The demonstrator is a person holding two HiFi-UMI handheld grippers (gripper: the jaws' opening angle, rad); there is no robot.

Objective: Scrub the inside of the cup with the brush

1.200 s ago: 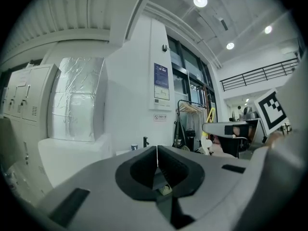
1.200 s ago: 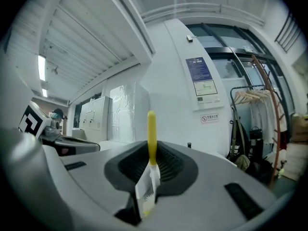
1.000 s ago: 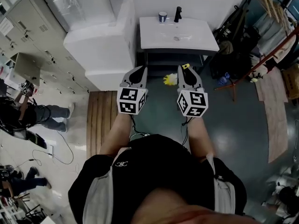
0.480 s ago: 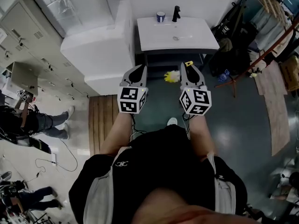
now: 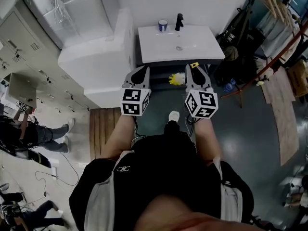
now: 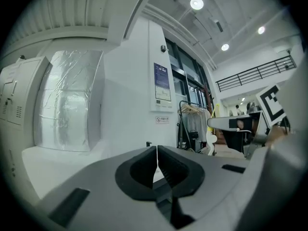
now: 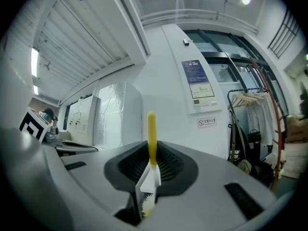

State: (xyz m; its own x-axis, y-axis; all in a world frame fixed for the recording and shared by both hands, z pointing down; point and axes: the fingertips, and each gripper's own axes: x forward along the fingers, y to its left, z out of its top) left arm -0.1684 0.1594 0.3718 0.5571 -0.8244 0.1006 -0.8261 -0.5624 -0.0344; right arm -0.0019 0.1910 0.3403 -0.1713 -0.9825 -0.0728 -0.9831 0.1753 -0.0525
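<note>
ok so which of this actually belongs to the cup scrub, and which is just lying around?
Job:
- brush, clamped in the right gripper
- cup, at the back of the sink
- left gripper, shut, empty

Lying about:
- faucet
- wooden floor mat
- lockers

Left gripper [image 5: 141, 72]: held out ahead of torso, pointing about 12 o'clock in head view, tip leaning slightly toward 1. Jaws fully together, pads meeting in thin seam, nothing between them.

Right gripper [image 5: 194, 69]: level with left, on its 3 o'clock side, well apart. Points about 12, tip leaning slightly toward 11. Jaws clamped on brush [image 7: 151, 129], yellow handle sticking out past tips.

Left forearm [image 5: 119, 136] and right forearm [image 5: 206, 137]: bare, stretched forward, roughly parallel.
</note>
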